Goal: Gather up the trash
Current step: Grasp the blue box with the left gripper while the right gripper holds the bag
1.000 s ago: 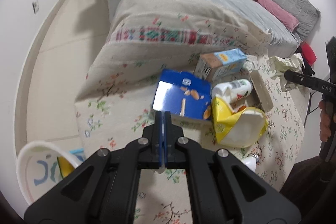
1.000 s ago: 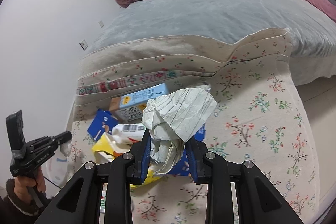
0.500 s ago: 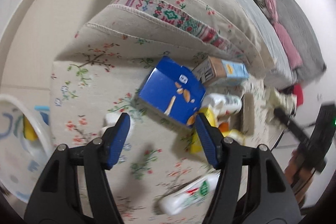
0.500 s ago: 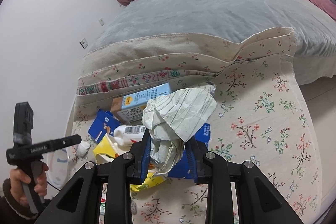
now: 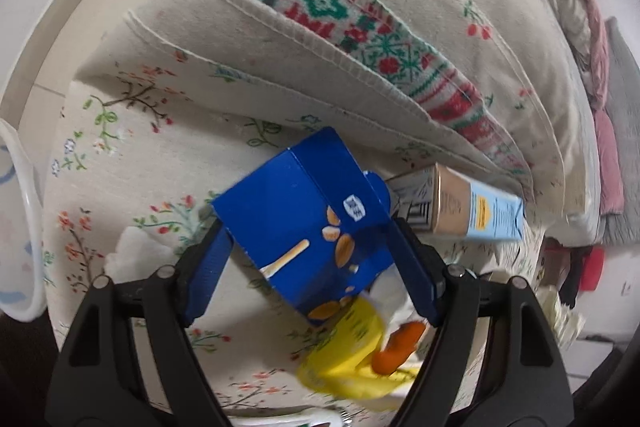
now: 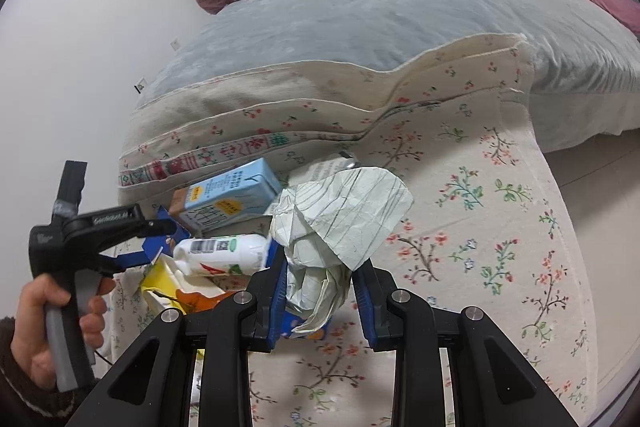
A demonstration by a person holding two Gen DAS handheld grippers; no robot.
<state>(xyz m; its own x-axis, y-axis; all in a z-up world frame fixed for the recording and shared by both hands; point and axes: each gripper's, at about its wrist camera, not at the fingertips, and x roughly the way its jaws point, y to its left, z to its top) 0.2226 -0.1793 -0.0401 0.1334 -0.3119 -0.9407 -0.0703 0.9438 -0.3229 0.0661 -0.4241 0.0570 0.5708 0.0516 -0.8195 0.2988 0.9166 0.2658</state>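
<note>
1. While the blue snack box (image 5: 312, 223) lies on the floral cloth (image 5: 120, 131) near the folded embroidered edge, the left gripper (image 5: 308, 275) stands spread wide around it — one blue finger at each side of the box. Whether the pads touch the cardboard I cannot tell.
2. Crumpled paper (image 6: 340, 223) sits clamped between the blue fingers of the right gripper (image 6: 322, 291), its jaws closed in on the wad's lower part while the rest billows above the tips.
3. Just beside the blue box, toward the right, lies a light-blue drink carton (image 5: 476, 207) on its side, against the cloth's fold.
4. Below the box, a yellow wrapper (image 5: 352, 359) with an orange scrap — partly under the box's lower corner.
5. From the right wrist view, a white bottle (image 6: 224, 253) lies on its side between the carton and the yellow wrapper.
6. A small white wad (image 5: 136, 255) rests on the cloth just left of the left gripper's left finger.
7. At the cloth's left edge, the rim of a white bin (image 5: 28, 227).
8. Behind the cloth, a bed (image 6: 380, 27) with grey cover and pink quilt.
</note>
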